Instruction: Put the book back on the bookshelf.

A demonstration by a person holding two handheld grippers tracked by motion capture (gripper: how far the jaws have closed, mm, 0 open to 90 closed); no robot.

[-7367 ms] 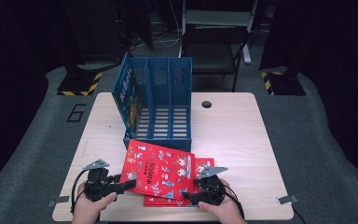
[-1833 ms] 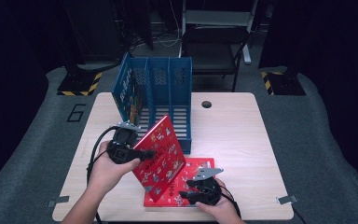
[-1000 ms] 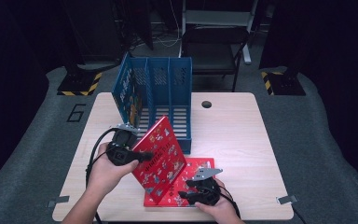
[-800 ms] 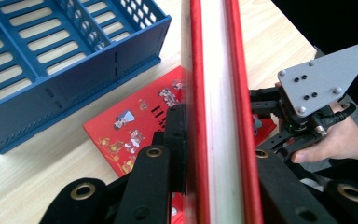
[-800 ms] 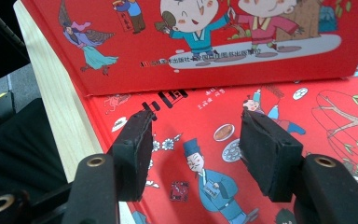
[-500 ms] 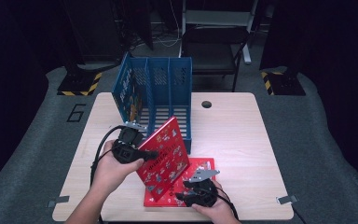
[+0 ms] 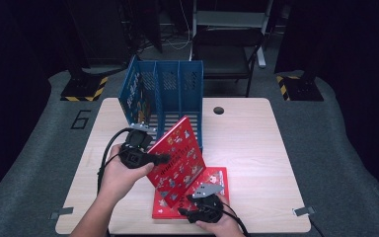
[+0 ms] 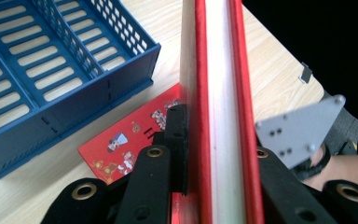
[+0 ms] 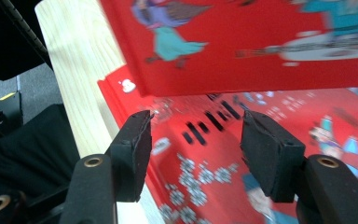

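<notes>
A red picture book (image 7: 178,159) stands tilted on its lower edge, in front of the blue file rack (image 7: 170,94). My left gripper (image 7: 162,159) is shut on that book's left edge. In the left gripper view the book's edge (image 8: 219,84) runs up between the jaws of my left gripper (image 8: 216,140). A second red book (image 7: 216,181) lies flat on the table beneath it. My right gripper (image 7: 186,213) hovers open over this flat book's front left corner. In the right gripper view the flat book (image 9: 223,186) lies under my right gripper (image 9: 196,135), with the lifted book (image 9: 261,42) above.
The rack has three compartments, and a colourful book (image 7: 134,96) stands in the leftmost one. The wooden table (image 7: 256,133) has a round cable hole (image 7: 219,110). Its front edge runs just below my right gripper. A chair (image 7: 227,49) stands behind the table.
My left gripper has lifted the top book off the flat one, tilted it up and carried it slightly right toward the rack. The right gripper has shifted a little left.
</notes>
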